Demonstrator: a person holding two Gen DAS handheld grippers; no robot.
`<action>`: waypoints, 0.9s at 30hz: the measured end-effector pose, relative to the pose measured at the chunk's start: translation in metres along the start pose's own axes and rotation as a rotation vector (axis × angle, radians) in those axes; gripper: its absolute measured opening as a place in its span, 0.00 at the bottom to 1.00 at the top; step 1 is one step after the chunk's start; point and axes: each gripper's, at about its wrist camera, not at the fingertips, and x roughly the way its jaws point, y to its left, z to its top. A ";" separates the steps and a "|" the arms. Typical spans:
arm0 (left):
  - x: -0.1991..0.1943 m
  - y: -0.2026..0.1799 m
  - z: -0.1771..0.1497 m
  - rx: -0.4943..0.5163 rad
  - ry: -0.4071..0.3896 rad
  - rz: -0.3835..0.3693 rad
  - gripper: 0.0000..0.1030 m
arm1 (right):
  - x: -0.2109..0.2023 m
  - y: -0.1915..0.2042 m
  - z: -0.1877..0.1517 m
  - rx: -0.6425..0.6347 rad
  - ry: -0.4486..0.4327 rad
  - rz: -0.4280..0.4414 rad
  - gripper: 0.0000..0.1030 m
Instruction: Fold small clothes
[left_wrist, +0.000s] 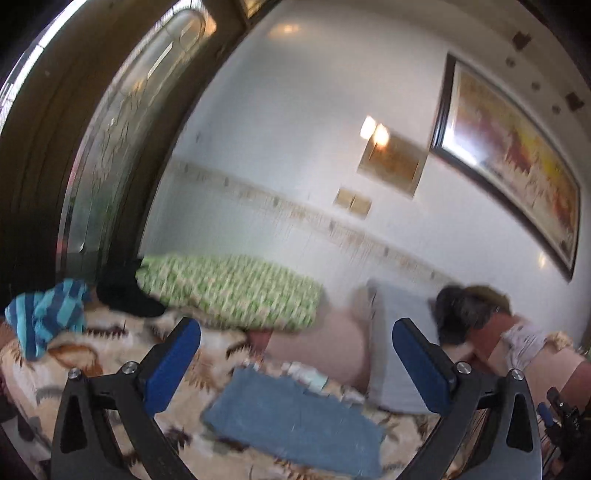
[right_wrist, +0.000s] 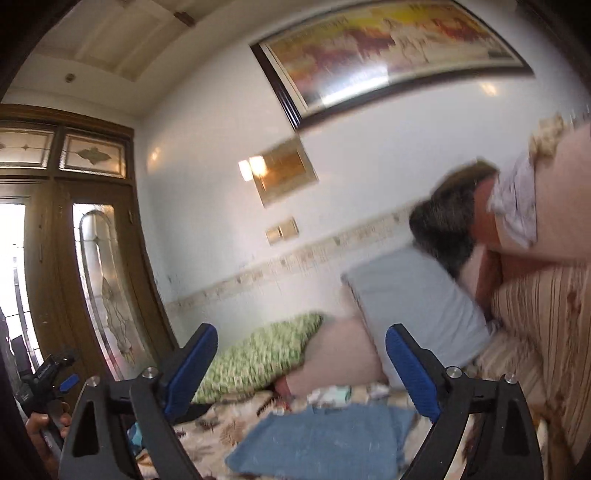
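Two grippers stood released in this moment, and we took each view in turn.

Left wrist view: we saw the left gripper (left_wrist: 295, 354) with its blue pads (left_wrist: 171, 363) spread wide and nothing between them. Past the fingers, at the lower centre of the frame, the blue cloth (left_wrist: 295, 424) lay flat on the patterned blanket (left_wrist: 62, 354), apart from both pads. A striped blue garment (left_wrist: 44, 317) sat bunched at the left edge, with a green checked pillow (left_wrist: 232, 291) behind it at mid-frame. A person (left_wrist: 480, 317) lay at the right of the frame against a grey pillow (left_wrist: 399, 354).

Right wrist view: we saw the right gripper (right_wrist: 301, 369) likewise released, jaws wide, holding nothing. The same blue cloth (right_wrist: 321, 439) lay at the bottom centre, below the fingertips. A hand (right_wrist: 44, 428) on the other tool's handle showed at the lower left.

We judged the blue cloth to be laid out or already folded; blur prevented a firm reading of its layers. To do the step well, we would advise the following:
1. Bring both grippers down to the cloth's near corners together.
2. Pinch only the cloth's top layer, clear of the blanket beneath.
3. Carry the edge over evenly so the corners meet.
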 end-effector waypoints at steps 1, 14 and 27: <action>0.014 0.001 -0.013 0.006 0.041 0.031 1.00 | 0.013 -0.009 -0.021 0.045 0.057 0.002 0.91; 0.119 0.034 -0.133 0.100 0.360 0.293 1.00 | 0.101 -0.045 -0.196 0.139 0.430 -0.054 0.91; 0.123 0.056 -0.141 0.073 0.398 0.299 1.00 | 0.104 -0.027 -0.227 0.130 0.525 -0.066 0.92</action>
